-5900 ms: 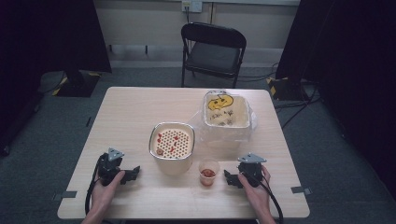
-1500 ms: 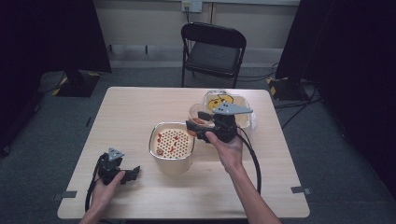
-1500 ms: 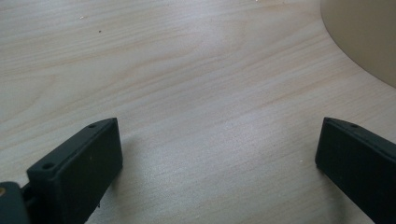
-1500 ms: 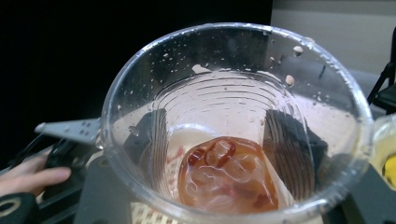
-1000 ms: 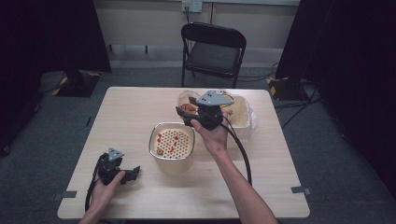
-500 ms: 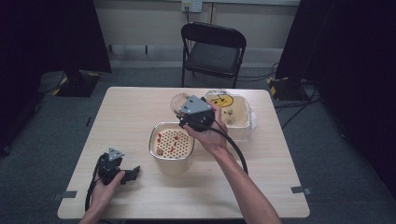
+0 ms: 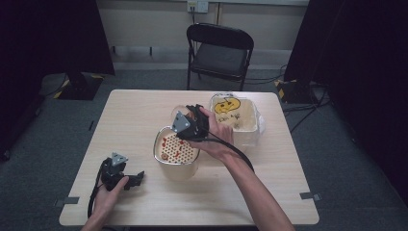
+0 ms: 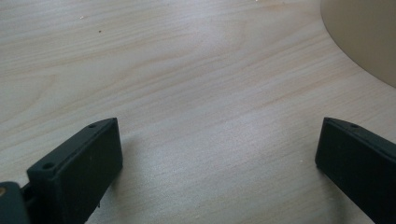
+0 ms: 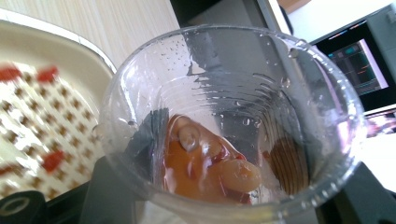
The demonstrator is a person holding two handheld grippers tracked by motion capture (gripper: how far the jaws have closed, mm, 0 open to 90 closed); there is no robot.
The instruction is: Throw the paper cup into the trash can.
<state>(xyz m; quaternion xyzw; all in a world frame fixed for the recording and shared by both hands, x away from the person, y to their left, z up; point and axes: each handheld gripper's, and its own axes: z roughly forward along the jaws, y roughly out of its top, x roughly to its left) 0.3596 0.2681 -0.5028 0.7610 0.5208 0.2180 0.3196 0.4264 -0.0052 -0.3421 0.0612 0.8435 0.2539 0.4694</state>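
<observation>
High view: you've got the right gripper [image 7: 185, 126] up over the far rim of the strainer bowl [image 7: 176, 153], and it's tipped hard over toward the left, mouth of the clear plastic cup [image 7: 179, 113] heading down at the perforated insert. The jaws have just been closing a little further, and the cup is between them, so you're clamped on it.

Right gripper view gives you the inside story: the cup [image 9: 233, 126] is on its side, wet with droplets, and a soft clump of orange and red pieces [image 9: 210, 170] is sitting against the lower wall, not out yet. Off to the left in that view, the bowl's [image 9: 46, 107] holed white tray already carries a few red bits, blurred but plain enough. So I'd judge the pour as under way, not finished: some of it is in the strainer, the rest is clinging in the cup and will need more tilt, maybe a shake.

Your left gripper [image 7: 126, 177] rests on the near left of the surface [image 7: 134, 110], well apart from the bowl. Left gripper view shows its jaws spread wide over bare wood grain [image 8: 196, 93] with nothing between them, the bowl's pale wall [image 8: 364, 37] just at the corner.

Far right, the lidded tub with the yellow pumpkin face [image 7: 234, 115] sits untouched beside your right hand [image 7: 219, 137]. What's left, as I read it: empty the cup and set it back down.
</observation>
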